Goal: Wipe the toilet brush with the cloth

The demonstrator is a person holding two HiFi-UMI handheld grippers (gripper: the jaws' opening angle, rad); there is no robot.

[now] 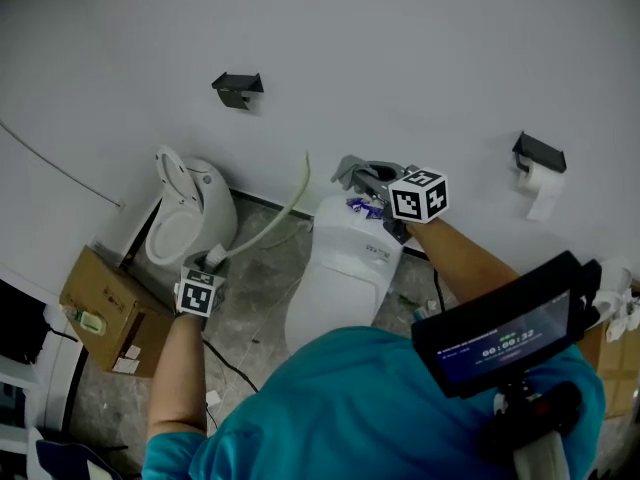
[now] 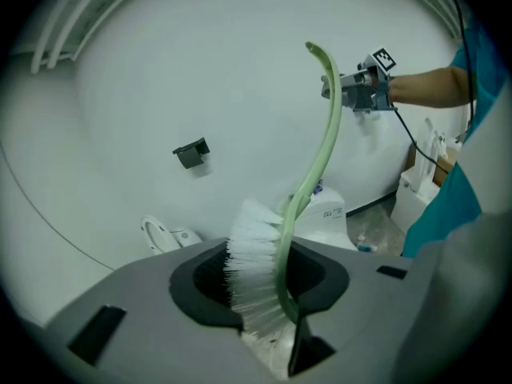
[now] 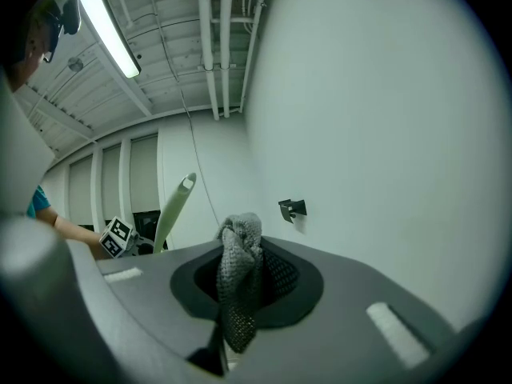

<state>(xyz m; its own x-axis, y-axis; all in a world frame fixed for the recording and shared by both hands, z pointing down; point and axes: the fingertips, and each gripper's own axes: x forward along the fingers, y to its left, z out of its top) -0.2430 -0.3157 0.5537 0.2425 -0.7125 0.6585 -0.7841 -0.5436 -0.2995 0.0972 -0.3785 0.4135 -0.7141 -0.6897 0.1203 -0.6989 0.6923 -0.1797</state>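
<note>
The left claw [image 2: 270,310] is shut on a toilet brush [image 2: 254,266] with white bristles and a long, pale green handle. It grips the brush low down, right beside the bristles. The bendy handle goes up and away from the claw.

The right claw [image 3: 232,318] is shut on a grey knitted cloth [image 3: 238,262]. The cloth sticks up in a bunch between the jaws, and a bit of it hangs down too.

The top end of the handle is near the cloth (close, but not touching it).

From above, the person wears a teal shirt [image 1: 370,408] and holds both claws out toward a plain white wall [image 1: 400,48]. The right claw is over the back of a white toilet with its lid shut [image 1: 335,278]. The left claw is lower, near a second white toilet bowl [image 1: 185,213]. A brown cardboard box [image 1: 105,303] sits on the grey stone floor [image 1: 250,308] beside that bowl. A small black bracket [image 1: 238,88] is fixed to the wall, and a white toilet paper roll [image 1: 545,196] hangs from a black holder [image 1: 540,152] off to the right.
</note>
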